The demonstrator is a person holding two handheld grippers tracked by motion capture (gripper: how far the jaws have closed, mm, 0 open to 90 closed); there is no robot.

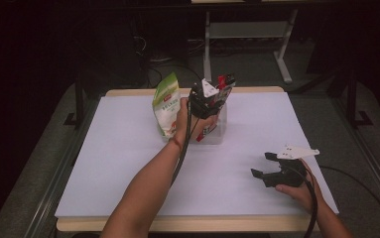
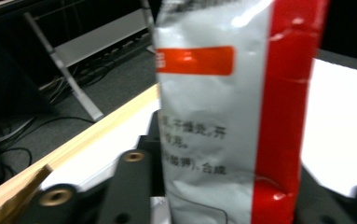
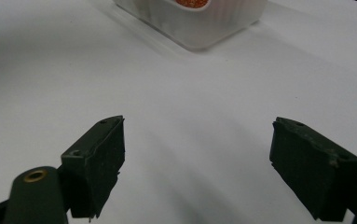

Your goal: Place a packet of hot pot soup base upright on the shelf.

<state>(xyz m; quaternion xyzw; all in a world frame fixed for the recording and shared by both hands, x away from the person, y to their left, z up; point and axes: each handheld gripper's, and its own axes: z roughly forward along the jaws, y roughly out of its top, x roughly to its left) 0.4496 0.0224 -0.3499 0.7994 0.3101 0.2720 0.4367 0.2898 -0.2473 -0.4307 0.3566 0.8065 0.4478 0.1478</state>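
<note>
- Our left gripper holds a silver and red packet upright between its jaws, above the clear plastic bin at the far middle of the table.
- A green and white bag stands just beside the bin, on its left in the high view.
- Our right gripper rests low on the near right of the white tabletop, well apart from the bin, with its jaws spread wide and nothing between them.

Left tongs raised, arm outstretched; right tongs low, jaws wide apart
</note>
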